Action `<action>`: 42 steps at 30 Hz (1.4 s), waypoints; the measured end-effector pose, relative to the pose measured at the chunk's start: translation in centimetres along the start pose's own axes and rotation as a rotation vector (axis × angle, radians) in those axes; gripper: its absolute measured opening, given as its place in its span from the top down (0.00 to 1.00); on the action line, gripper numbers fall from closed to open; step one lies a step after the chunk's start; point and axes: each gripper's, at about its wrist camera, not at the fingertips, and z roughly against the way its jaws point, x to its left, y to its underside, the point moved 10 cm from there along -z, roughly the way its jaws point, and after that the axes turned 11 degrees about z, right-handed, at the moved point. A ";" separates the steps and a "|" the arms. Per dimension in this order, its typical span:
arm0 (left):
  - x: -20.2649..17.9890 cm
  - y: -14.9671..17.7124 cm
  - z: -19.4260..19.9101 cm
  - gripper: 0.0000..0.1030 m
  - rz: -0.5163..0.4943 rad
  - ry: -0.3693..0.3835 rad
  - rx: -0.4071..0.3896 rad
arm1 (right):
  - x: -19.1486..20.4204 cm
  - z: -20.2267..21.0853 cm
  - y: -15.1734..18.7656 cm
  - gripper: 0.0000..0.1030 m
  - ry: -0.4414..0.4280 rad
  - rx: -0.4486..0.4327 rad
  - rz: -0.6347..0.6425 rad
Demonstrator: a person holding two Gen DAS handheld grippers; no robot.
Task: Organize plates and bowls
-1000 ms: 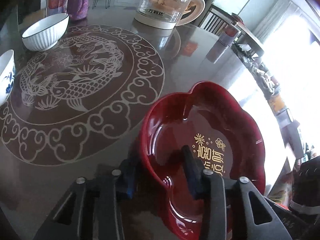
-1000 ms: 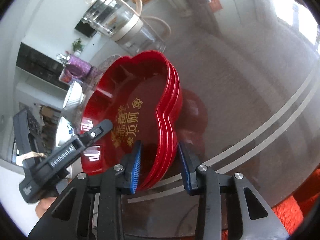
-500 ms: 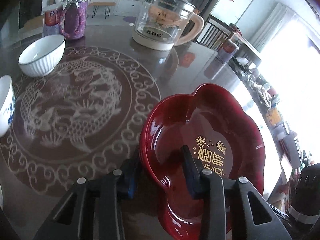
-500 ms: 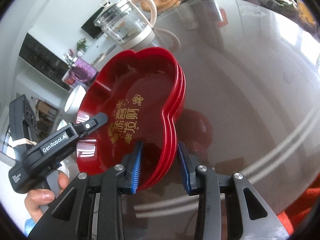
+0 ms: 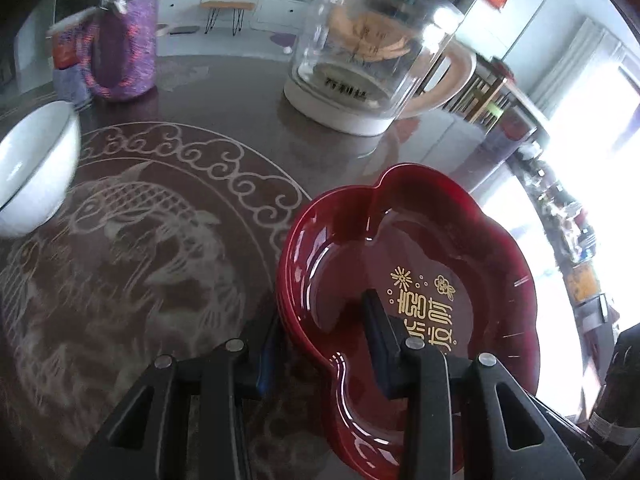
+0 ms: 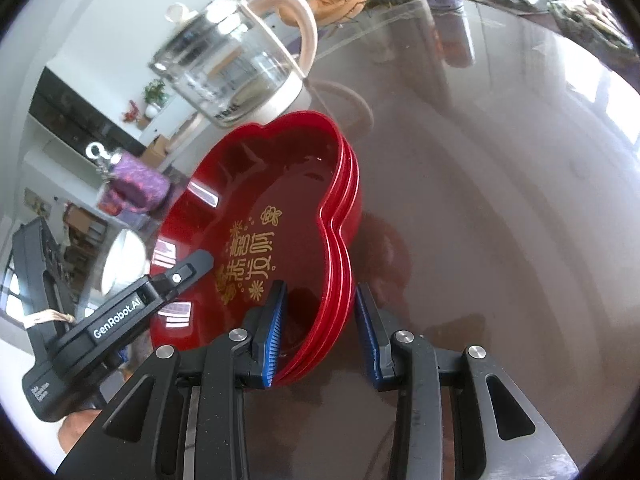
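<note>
just three stacked red plates (image 6: 280, 200)

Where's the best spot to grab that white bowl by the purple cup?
Best guess: the white bowl by its rim. It sits upright with its mouth open, so one finger of the tool can go inside and one outside, coming down from above on the side nearest the fish pattern, away from the purple cup.

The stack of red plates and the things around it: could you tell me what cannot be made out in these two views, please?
- Red plates: near rim hidden behind both grippers' fingers; whether the stack rests on the table is unclear.
- White bowl: cut off by the left view's edge, blurred.
- Kettle: top cropped, label unreadable.
- Right gripper: contact with the rim unclear.
</note>
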 end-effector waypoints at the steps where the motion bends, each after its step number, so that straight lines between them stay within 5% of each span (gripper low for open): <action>1: -0.2 -0.2 -0.3 0.63 -0.014 -0.004 -0.014 | -0.4 -0.6 0.0 0.65 0.001 0.006 -0.005; 4: -0.3 -0.2 -0.6 0.62 -0.025 0.009 -0.003 | -0.7 -0.5 -0.3 0.62 -0.023 -0.030 0.007; 6: 0.1 -0.2 0.2 0.54 -0.025 0.015 -0.028 | -0.9 0.7 -0.2 0.42 -0.026 -0.072 0.015; 7: 0.5 -0.1 0.8 0.39 -0.024 0.014 -0.044 | -1.1 1.4 -0.2 0.37 -0.020 -0.097 0.011; 9: 1.1 0.2 2.9 0.24 -0.013 0.018 -0.088 | -1.4 3.1 0.2 0.35 -0.009 -0.142 0.006; 14: 3.6 3.6 7.4 0.17 -0.019 0.028 -0.127 | -1.0 8.0 2.7 0.32 0.058 -0.251 -0.022; 23: 11.3 10.8 11.9 0.16 -0.022 -0.150 -0.176 | 7.2 11.8 9.2 0.31 0.123 -0.317 0.218; 27: 12.4 12.0 14.2 0.16 0.022 -0.132 -0.186 | 8.2 12.2 10.7 0.31 0.194 -0.343 0.331; 35: 12.4 13.0 17.0 0.16 -0.005 -0.140 -0.209 | 7.9 13.6 10.7 0.31 0.193 -0.388 0.316; 42: 12.9 14.4 15.9 0.16 0.027 -0.149 -0.151 | 7.3 13.6 10.8 0.31 0.188 -0.385 0.287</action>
